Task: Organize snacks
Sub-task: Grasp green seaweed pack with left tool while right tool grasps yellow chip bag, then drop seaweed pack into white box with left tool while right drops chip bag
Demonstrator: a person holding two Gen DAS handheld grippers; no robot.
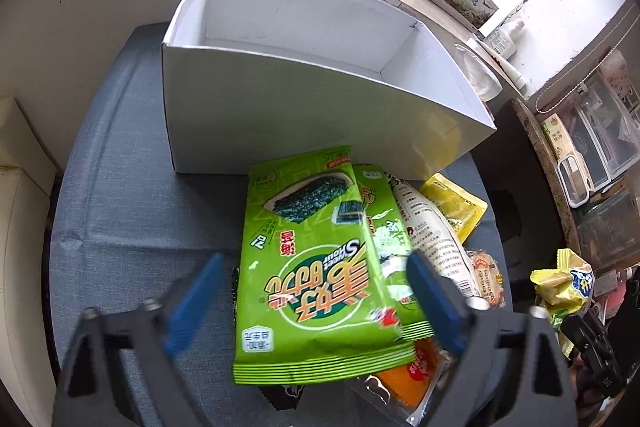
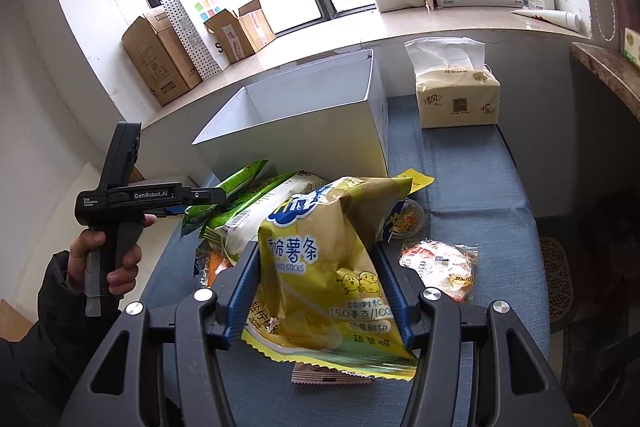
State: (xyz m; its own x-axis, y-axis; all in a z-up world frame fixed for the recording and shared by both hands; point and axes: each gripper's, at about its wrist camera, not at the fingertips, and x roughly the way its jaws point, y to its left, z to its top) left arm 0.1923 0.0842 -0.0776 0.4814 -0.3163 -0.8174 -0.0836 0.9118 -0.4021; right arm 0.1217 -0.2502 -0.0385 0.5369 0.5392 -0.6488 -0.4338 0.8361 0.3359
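Note:
An empty white cardboard box [image 1: 280, 99] stands on the blue-grey tablecloth; it also shows in the right wrist view [image 2: 304, 131]. A pile of snack packs lies in front of it. My left gripper [image 1: 316, 287] is open, its blue pads on either side of a green seaweed pack [image 1: 316, 267] without squeezing it. My right gripper [image 2: 316, 279] is shut on a yellow potato-sticks bag [image 2: 332, 259], its pads pressing both sides and holding it up above the table. The left gripper also shows from the side in the right wrist view [image 2: 200, 203].
Other packs lie in the pile: a second green pack [image 1: 384, 211], a white pack [image 1: 436, 235], a yellow pouch [image 1: 456, 207], an orange pack [image 1: 416, 371], a round cake packet [image 2: 440, 263]. A tissue pack [image 2: 456, 95] stands right of the box. Cartons [image 2: 160, 59] line the windowsill.

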